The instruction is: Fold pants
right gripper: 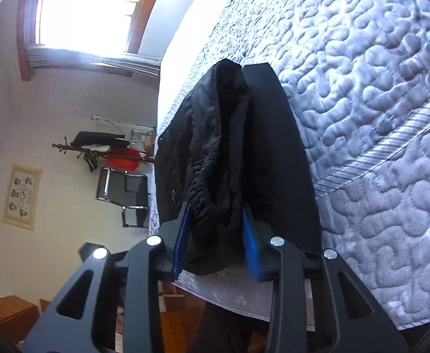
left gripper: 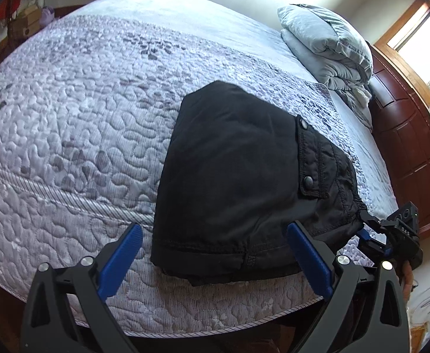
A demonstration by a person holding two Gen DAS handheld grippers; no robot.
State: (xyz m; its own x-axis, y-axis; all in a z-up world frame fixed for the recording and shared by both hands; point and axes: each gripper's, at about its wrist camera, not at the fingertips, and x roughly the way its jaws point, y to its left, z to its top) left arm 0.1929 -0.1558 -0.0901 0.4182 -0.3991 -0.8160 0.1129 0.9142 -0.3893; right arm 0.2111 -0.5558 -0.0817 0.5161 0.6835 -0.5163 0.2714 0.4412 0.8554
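The black pants (left gripper: pixel 238 176) lie folded into a compact bundle on the quilted bed (left gripper: pixel 82 111), near its front edge, a snap pocket flap on the right side. My left gripper (left gripper: pixel 215 253) is open, its blue pads wide apart at the bundle's near hem, holding nothing. My right gripper (left gripper: pixel 364 229) sits at the bundle's right corner. In the right wrist view the right gripper (right gripper: pixel 216 235) has its blue pads around the bunched elastic waistband of the pants (right gripper: pixel 215 147), closed on the cloth.
A folded grey duvet (left gripper: pixel 326 44) sits at the head of the bed by a dark wooden headboard (left gripper: pixel 406 147). The bed edge (left gripper: pixel 215 329) runs just under my left gripper. A chair (right gripper: pixel 123 194) and coat rack (right gripper: pixel 97 147) stand by the wall.
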